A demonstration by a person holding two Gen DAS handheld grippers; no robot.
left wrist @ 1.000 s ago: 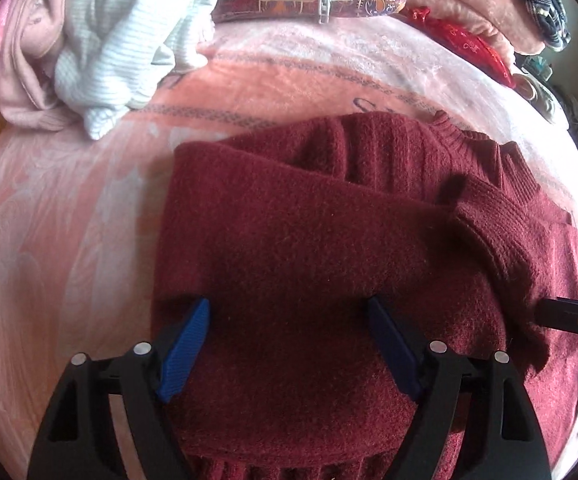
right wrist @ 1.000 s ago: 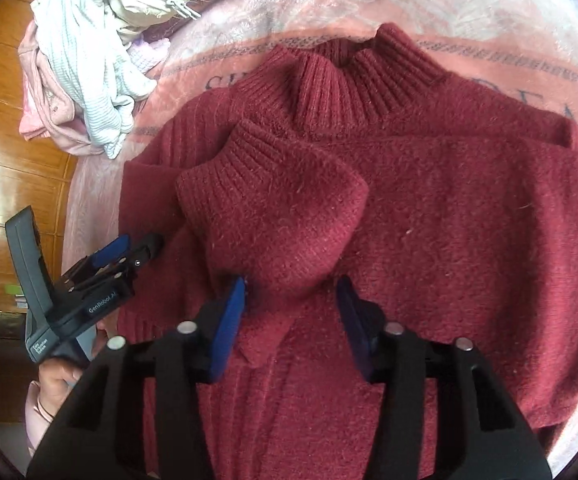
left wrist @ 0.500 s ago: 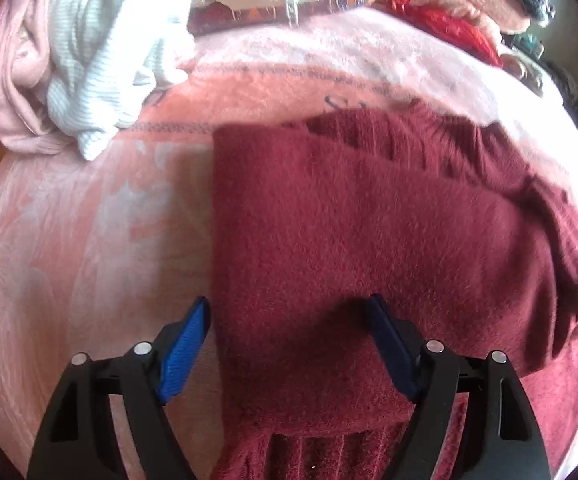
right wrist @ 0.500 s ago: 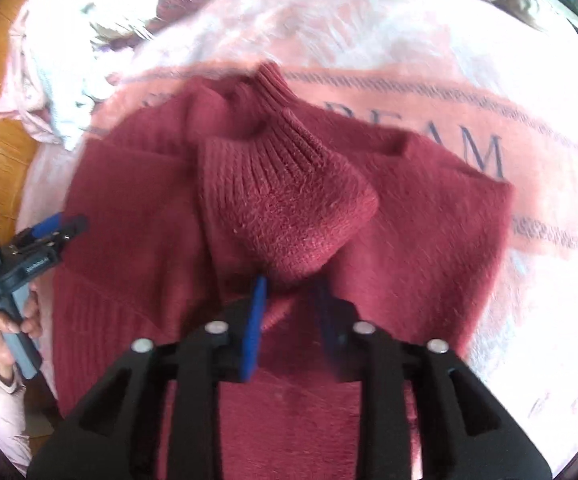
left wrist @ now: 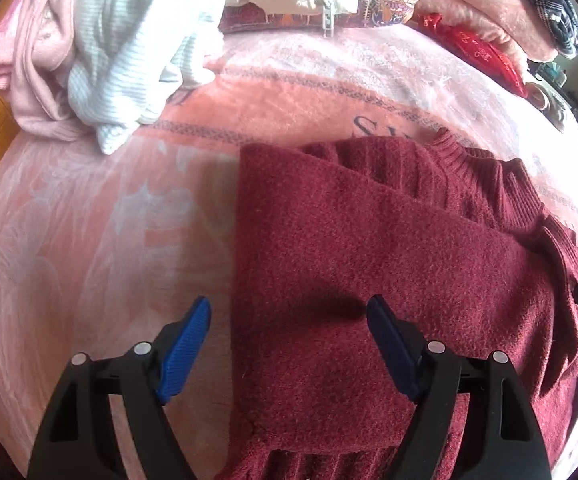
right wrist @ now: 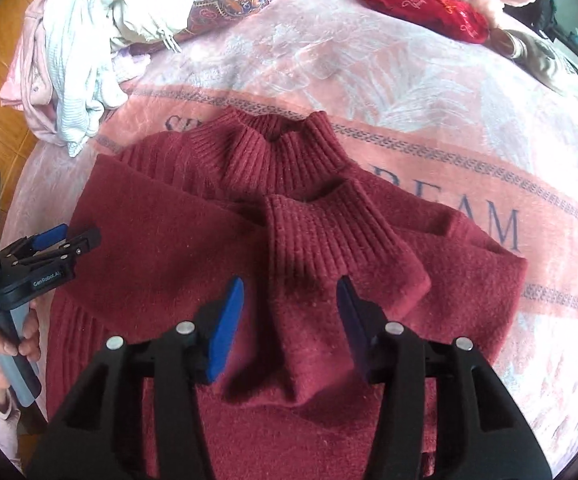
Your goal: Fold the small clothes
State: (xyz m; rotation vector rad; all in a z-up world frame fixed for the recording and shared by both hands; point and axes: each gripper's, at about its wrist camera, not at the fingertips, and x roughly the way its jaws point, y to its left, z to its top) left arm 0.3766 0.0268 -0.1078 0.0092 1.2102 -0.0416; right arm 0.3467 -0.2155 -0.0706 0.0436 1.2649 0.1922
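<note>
Over at the left edge of the bed, a heap of pale clothes [left wrist: 101,52] sits bunched on the pink blanket [left wrist: 89,240]. Next along, the left tongs [left wrist: 289,344] hang wide apart and hold nothing; one blue pad is over bare blanket, the other over the dark red sweater [left wrist: 389,260], whose folded left edge runs between them. The sweater lies flat mid-bed, collar toward the far side, both sleeves folded across its chest. Further right, the right tongs [right wrist: 291,328] are spreading their jaws above the ribbed-cuff sleeve [right wrist: 329,264], which lies between the pads, though they do not press it. A red pouch [right wrist: 417,4] rests far behind.
</note>
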